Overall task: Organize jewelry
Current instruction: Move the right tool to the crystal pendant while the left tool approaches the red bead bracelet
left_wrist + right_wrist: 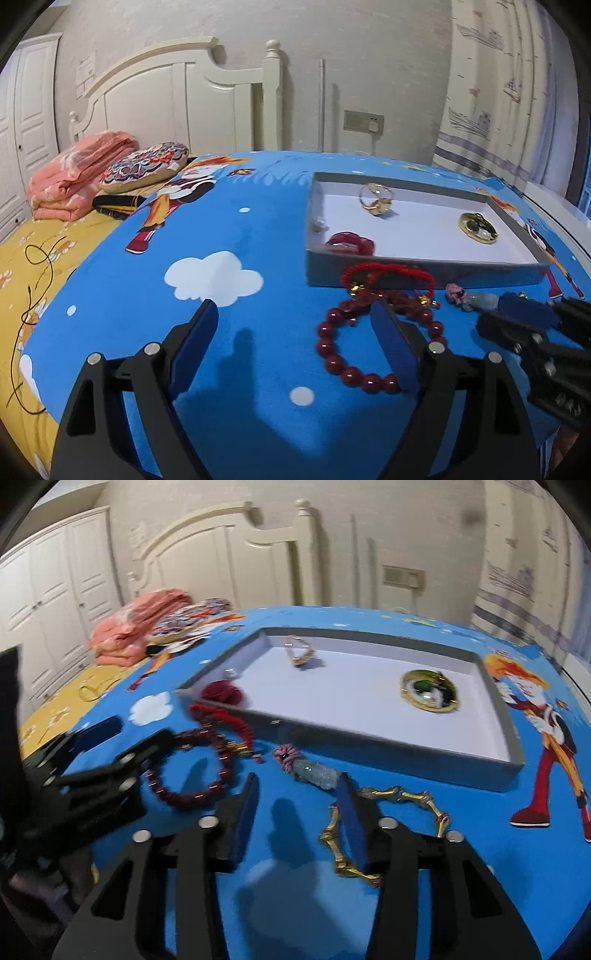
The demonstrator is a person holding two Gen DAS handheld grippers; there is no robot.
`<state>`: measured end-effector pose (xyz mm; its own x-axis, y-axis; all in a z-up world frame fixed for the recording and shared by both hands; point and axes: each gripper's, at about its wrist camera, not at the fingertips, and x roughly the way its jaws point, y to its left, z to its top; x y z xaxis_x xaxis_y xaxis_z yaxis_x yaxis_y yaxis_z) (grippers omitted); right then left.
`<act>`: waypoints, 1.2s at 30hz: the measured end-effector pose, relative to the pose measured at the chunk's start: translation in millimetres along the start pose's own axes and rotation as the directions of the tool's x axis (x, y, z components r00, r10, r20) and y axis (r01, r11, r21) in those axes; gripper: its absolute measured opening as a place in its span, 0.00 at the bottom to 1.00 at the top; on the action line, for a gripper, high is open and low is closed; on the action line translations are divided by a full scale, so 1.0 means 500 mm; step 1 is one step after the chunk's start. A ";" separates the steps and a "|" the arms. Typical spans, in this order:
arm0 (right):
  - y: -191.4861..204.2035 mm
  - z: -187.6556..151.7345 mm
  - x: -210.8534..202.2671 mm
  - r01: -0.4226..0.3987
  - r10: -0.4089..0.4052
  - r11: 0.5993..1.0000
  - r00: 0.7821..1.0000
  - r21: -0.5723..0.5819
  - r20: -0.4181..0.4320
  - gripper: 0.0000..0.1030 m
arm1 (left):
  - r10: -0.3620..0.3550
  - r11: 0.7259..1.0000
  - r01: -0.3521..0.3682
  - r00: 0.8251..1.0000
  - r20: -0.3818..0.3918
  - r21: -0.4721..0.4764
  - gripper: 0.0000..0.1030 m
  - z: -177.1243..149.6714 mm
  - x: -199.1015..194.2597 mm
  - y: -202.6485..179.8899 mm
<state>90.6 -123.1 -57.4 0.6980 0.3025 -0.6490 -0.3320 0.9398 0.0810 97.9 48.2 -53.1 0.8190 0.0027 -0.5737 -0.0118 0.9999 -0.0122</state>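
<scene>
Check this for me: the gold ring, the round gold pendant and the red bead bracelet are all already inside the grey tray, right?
Not quite. The red bead bracelet is not in the grey tray; it lies on the blue sheet in front of it, as the left wrist view shows. The gold ring and round gold pendant are inside the tray.

Bright blue bedsheet [258, 229] printed with white clouds and a cartoon figure; grey tray [509, 771] lined white; dark red bead bracelet [354, 373]; gold chain bracelet [406, 797]; salmon-pink folded blanket [74, 173].
</scene>
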 end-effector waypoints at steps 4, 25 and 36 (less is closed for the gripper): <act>0.027 -0.005 -0.006 0.014 -0.013 0.998 1.000 -0.061 0.015 0.29 | 0.004 1.000 -0.004 1.000 0.005 0.009 0.79 -0.003 -0.002 0.001; 0.020 0.006 0.012 -0.009 0.006 0.998 0.999 -0.062 -0.043 0.31 | -0.014 0.999 0.014 1.000 0.006 0.029 0.79 -0.023 -0.015 -0.023; 0.045 0.009 0.004 0.003 -0.010 0.989 0.999 -0.145 -0.044 0.29 | 0.000 1.000 0.000 1.000 -0.007 0.004 0.79 -0.032 -0.011 0.002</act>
<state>87.4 -100.7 -53.6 0.6725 0.2860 -0.6827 -0.4184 0.9077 -0.0319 84.0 48.8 -63.1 0.8148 0.0022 -0.5798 -0.0090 0.9999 -0.0088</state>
